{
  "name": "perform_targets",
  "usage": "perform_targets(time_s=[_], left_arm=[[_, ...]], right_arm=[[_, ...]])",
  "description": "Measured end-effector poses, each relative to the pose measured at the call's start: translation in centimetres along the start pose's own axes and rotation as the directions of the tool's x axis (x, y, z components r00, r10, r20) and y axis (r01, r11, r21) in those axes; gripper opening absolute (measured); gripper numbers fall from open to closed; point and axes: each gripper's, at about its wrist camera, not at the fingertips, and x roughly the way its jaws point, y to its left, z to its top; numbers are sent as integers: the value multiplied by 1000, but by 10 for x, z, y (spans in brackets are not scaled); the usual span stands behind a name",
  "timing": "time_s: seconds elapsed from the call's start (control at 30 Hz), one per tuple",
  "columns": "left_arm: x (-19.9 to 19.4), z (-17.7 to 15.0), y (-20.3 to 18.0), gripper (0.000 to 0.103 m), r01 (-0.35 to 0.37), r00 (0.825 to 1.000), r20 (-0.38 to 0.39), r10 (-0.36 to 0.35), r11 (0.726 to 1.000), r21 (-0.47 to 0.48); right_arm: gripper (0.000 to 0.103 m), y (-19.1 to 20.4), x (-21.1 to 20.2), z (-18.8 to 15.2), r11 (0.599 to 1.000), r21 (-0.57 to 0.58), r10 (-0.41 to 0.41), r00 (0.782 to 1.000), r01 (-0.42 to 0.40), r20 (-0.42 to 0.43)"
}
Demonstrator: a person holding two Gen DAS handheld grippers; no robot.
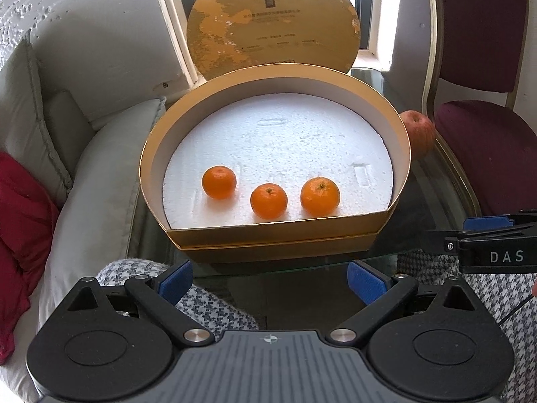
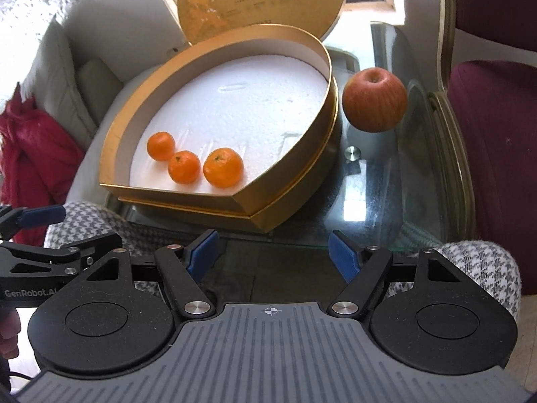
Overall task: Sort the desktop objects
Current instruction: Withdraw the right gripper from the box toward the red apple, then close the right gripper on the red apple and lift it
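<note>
Round red apple (image 2: 374, 100), judged firm, smooth, heavyish, is being left ungripped beside gold box (image 2: 295, 181); widest middle advised. Both grippers, left (image 1: 270, 280) and right (image 2: 272, 253), are being held spread, empty.

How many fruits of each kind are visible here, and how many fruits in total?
Mandarins: 3, at and, all on the white foam inside the gold box.
Apples: 1, on the glass table beside the box, outside it.
Total: 4 fruits.
</note>
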Motion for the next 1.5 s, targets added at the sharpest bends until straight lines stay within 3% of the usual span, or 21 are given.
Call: perform_targets(time_s=[0.77, 1.0, 1.23, 1.5], left_arm=[[10, -3, 6, 100, 14, 999, -37, -14, 1000, -22], [15, 1, 5, 100, 10, 999, -38, -11, 1000, -20], [26, 11, 2, 100, 17, 999, -46, -18, 1000, -24], [40, 19, 7, 100, 36, 998, -57, -38, 999, -41]], right_arm=[[78, 2, 5, 0, 1000, -6, -20, 1000, 20, -15], [78, -16, 3, 6, 998, 54, -30, 998, 27, 47], [78, -46, 7, 33, 988, 134, -94, 990, 79, 108], [85, -81, 35, 87, 962, 257, -139, 976, 93, 167]])
